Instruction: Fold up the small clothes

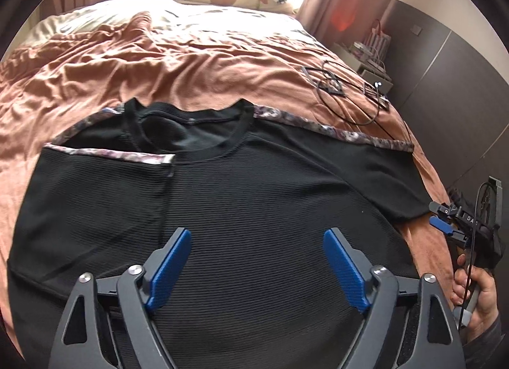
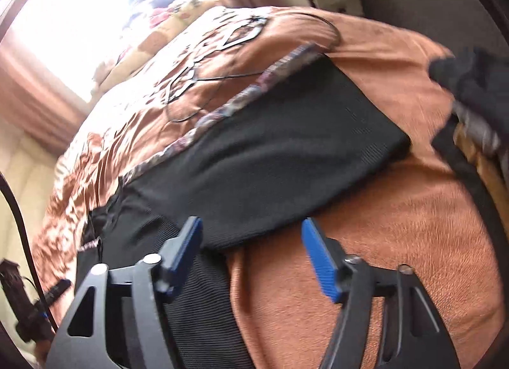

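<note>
Laundry day on a rust-brown bedspread (image 1: 197,60): a black ribbed T-shirt (image 1: 254,197) lies flat, collar toward the pillows, one sleeve (image 1: 105,184) already turned in over the chest and the other sleeve (image 2: 273,152) spread toward the bed's edge. The left gripper (image 1: 257,262) hovers over the shirt's middle, its blue pads apart and nothing between them. The right gripper (image 2: 251,257), seen blurred in its own view, hangs at the lower hem of the spread sleeve, its pads also apart and straddling the line where cloth meets bedspread; no fabric is pinched. A person's hand (image 1: 474,295) grips its handle at the bedside.

The step in hand appears to be folding the second sleeve inward to match the first. Done well, it likely means taking the sleeve near its cuff corner, catching both layers, lifting only enough to clear the body, and laying it so the patterned trim (image 1: 334,131) runs parallel to the folded one. The left gripper would best pin the shoulder line to keep the body from sliding. A thin black cable (image 1: 346,101) lies near the sleeve and is worth avoiding.
</note>
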Available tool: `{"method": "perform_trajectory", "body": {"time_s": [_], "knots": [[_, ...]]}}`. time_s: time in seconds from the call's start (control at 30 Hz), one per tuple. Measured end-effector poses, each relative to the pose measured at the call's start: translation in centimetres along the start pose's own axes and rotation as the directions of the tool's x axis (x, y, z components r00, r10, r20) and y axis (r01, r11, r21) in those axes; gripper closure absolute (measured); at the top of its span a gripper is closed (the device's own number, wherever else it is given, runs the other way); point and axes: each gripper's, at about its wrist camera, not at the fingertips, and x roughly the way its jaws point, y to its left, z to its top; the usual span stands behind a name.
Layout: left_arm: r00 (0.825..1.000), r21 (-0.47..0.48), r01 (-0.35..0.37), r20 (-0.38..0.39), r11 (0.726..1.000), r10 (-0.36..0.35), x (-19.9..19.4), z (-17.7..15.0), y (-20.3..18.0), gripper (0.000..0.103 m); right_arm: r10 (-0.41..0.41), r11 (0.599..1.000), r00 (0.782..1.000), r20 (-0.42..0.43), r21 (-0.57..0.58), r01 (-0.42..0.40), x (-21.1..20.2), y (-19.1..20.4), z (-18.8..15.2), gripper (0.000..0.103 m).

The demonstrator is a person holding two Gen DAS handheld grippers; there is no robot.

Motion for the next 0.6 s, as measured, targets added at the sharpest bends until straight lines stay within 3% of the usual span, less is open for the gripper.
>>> {"method": "perform_trajectory", "body": {"time_s": [0.17,0.37,0.5,0.57,0.6], "knots": [[1.000,0.030,0.013,-0.019,0.999,-0.013,1.5,-0.1,-1.7,0.025,-0.001,0.998,1.000,-0.011,0.063,0.002,0.1,-2.4,0.3,0.049],[0.999,0.048,0.021,-0.045,0.999,-0.019,2.8,-0.3,-2.8,0.034,-0.027,0.986,0.999,-0.017,0.163,0.030,1.9,-4.6,1.6,0.064],[0.999,0.059,0.012,-0.052,0.998,-0.009,3.2,-0.5,-2.9,0.038,-0.034,0.980,0.999,0.033,0.196,0.027,2.5,-5.0,2.4,0.066],[0.999,0.061,0.007,-0.055,0.998,-0.003,3.4,-0.5,-2.8,0.041,-0.060,0.982,0.997,0.050,0.181,0.051,2.8,-4.6,3.1,0.076],[0.998,0.060,0.004,-0.056,0.998,0.000,3.4,-0.5,-2.7,0.043,-0.076,0.983,0.996,0.053,0.172,0.066,2.9,-4.4,3.3,0.087]]}}
